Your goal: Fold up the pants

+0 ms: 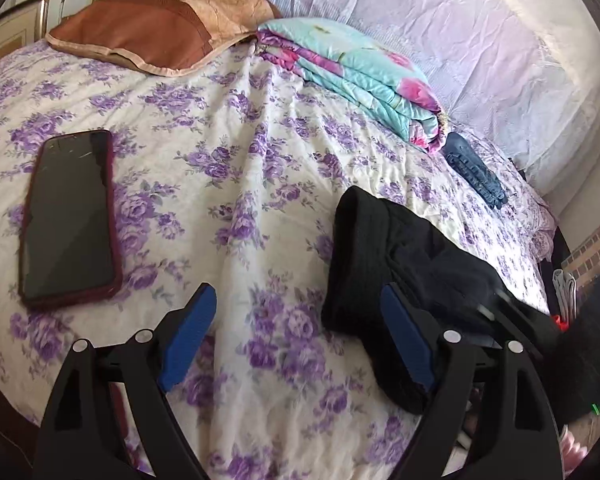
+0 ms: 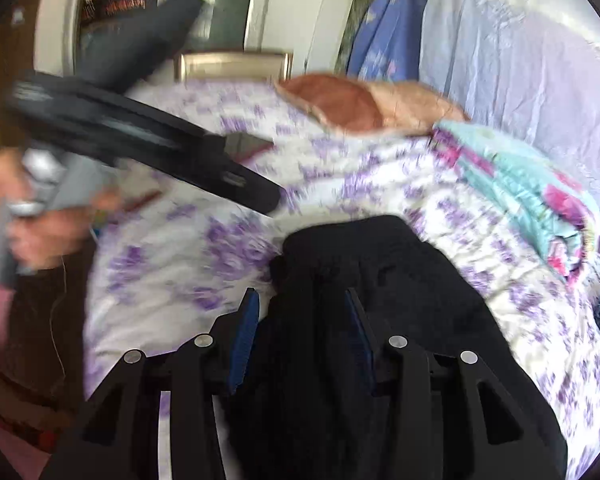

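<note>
The black pants (image 1: 384,264) lie bunched in a thick fold on the floral bedspread (image 1: 236,168), at the right of the left wrist view. My left gripper (image 1: 296,332) is open and empty just above the spread, its right finger beside the pants' near edge. In the blurred right wrist view the pants (image 2: 380,264) fill the lower middle. My right gripper (image 2: 300,320) stands open with the black cloth lying between and over its fingers. The left gripper's black arm (image 2: 172,152) crosses the upper left there.
A phone in a red case (image 1: 70,216) lies on the spread at the left. A brown pillow (image 1: 160,28) and a folded turquoise floral quilt (image 1: 364,76) sit at the back. Folded blue jeans (image 1: 476,172) lie near the right bed edge. A lilac sheet covers the wall side.
</note>
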`<state>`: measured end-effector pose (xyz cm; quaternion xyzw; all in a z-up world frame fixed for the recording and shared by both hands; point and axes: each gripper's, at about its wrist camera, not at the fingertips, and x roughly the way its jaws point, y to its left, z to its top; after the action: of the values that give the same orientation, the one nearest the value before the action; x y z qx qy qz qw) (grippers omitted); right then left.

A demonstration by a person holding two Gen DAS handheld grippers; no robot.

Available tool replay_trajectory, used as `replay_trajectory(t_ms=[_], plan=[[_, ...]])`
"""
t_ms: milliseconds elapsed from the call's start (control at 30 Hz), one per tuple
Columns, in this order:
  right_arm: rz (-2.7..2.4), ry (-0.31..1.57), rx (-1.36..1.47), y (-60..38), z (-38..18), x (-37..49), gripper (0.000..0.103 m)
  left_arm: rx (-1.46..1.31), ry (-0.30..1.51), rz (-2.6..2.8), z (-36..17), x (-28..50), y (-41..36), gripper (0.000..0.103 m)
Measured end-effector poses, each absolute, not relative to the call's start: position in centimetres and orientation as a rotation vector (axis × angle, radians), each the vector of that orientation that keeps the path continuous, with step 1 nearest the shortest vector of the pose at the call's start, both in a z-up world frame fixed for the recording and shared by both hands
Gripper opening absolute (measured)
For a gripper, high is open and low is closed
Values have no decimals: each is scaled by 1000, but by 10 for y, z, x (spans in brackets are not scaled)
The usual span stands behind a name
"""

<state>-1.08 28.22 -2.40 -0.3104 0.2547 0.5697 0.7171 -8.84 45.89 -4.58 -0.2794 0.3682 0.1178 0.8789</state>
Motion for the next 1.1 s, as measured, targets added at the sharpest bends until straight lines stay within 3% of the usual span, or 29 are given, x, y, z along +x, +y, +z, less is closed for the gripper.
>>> replay_trajectory(t_ms=[33,133,300,500,567,600,667,700,800,967,1000,1100], plan=[[1258,584,-706,288,-29,-7,25,-578,763,252,-46,-92,460,82],[1350,708,-603,286,-19,12,13,-582,746,276,-47,-108,465,82],[1522,910,-249,267,14,50,12,-591,736,302,-51,-131,474,82],[1565,943,-229,279,2,22,12,-584,722,297,-50,-136,471,83],[1435,873,-382,291,-19,5,24,-572,731,304,-50,-134,468,83],[1406,861,-417,294,-29,-1,35,-564,736,308,-50,-133,465,83],[1396,852,-345,279,-29,-12,46,-540,740,303,-48,-131,460,83],[1405,833,-281,264,-21,-19,58,-525,741,298,-47,-129,457,83],[1466,725,-99,203,1,-32,60,-476,728,274,-38,-122,445,83],[1169,590,-57,108,6,-19,62,-354,645,52,-6,-88,394,83],[1086,618,-42,91,-2,-8,69,-327,638,19,-3,-80,383,84],[792,832,-69,53,-51,27,68,-259,656,-77,-3,-37,352,89]])
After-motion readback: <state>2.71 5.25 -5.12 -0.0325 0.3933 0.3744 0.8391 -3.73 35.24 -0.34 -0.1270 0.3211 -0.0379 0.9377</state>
